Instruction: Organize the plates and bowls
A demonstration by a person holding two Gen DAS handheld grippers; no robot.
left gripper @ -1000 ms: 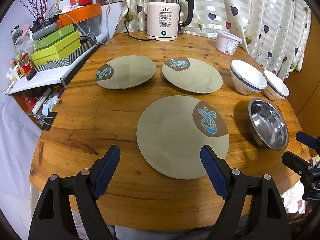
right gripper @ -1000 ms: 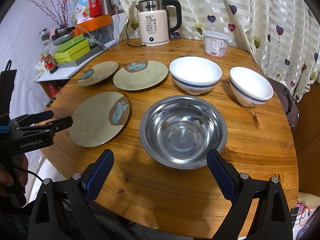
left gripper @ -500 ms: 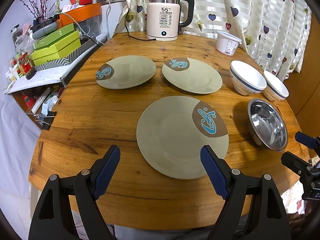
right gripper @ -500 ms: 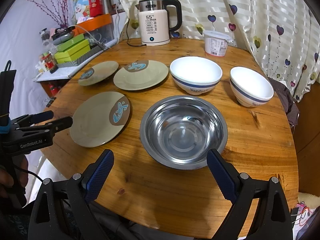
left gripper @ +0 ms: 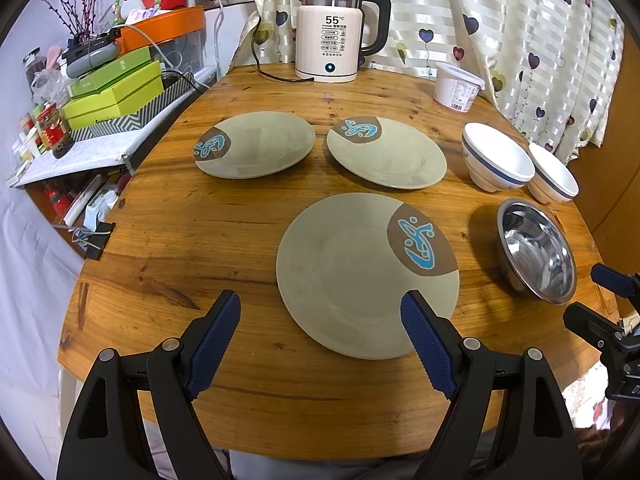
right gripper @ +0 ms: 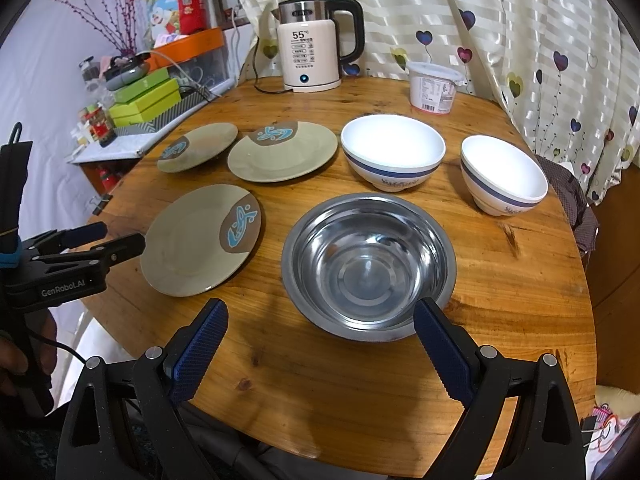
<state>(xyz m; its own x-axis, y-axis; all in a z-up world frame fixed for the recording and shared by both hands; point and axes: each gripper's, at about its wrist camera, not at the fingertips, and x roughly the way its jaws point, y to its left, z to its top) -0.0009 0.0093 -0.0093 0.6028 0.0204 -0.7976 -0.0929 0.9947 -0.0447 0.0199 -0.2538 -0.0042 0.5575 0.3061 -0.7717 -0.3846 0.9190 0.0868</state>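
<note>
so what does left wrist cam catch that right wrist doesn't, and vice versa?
Left wrist only: the open left gripper head-on over the nearest beige round plate; the right gripper is only partly in frame.

Right wrist only: the open right gripper in front of the stainless steel bowl, a dark checked cloth past the table's right edge, and the left gripper side-on.

Both: three beige plates, two white blue-banded bowls, the cream electric kettle, the white lidded tub, the round wooden table.

A lived-in home dining corner: a round wooden table (right gripper: pixel 520 288) against heart-patterned cream curtains (right gripper: pixel 500 20), a white electric kettle (right gripper: pixel 308 60), and a cluttered side shelf (left gripper: pixel 80 160) of green boxes (left gripper: pixel 116 92).
</note>
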